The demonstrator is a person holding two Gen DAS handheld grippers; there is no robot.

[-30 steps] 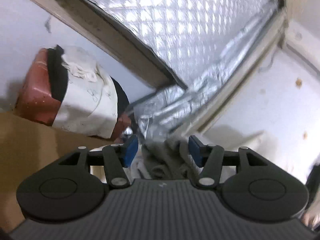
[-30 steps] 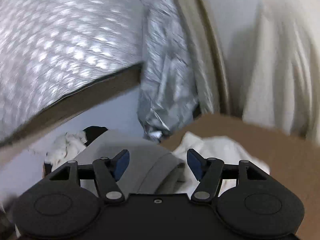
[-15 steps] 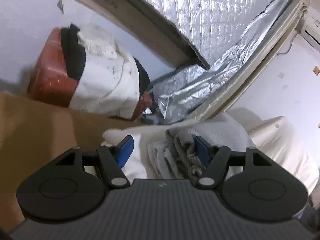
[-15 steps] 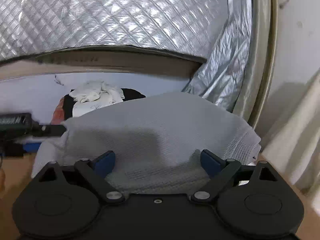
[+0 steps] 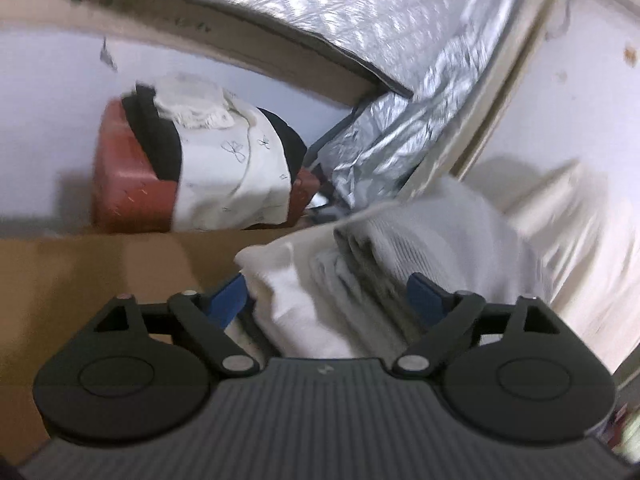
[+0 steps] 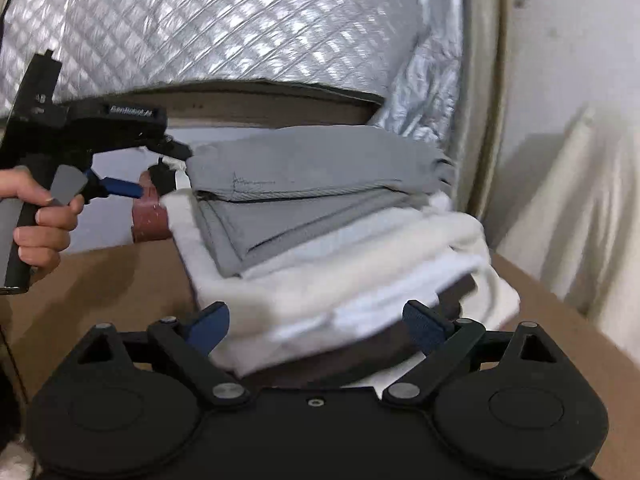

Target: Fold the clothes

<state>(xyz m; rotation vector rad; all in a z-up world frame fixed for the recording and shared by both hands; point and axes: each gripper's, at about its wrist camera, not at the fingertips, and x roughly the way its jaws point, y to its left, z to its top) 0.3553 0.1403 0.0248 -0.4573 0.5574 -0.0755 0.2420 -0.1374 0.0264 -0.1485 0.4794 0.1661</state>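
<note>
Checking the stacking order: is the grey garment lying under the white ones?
No, the grey garment lies on top of the white ones.

Even, soft indoor light – the quilted silver sheet [image 5: 400, 20] across the top of both frames throws white glare. Motion blur smears the left-wrist view, worst toward the right; fisheye curvature bends edges, and dark vignetting clips the right-wrist frame's upper corners

bare brown surface [image 6: 120, 272] open left of the folded clothes stack [image 6: 320, 240], red case [image 5: 124, 184] behind, draped cream cloth [image 6: 580, 200] crowding the right
</note>
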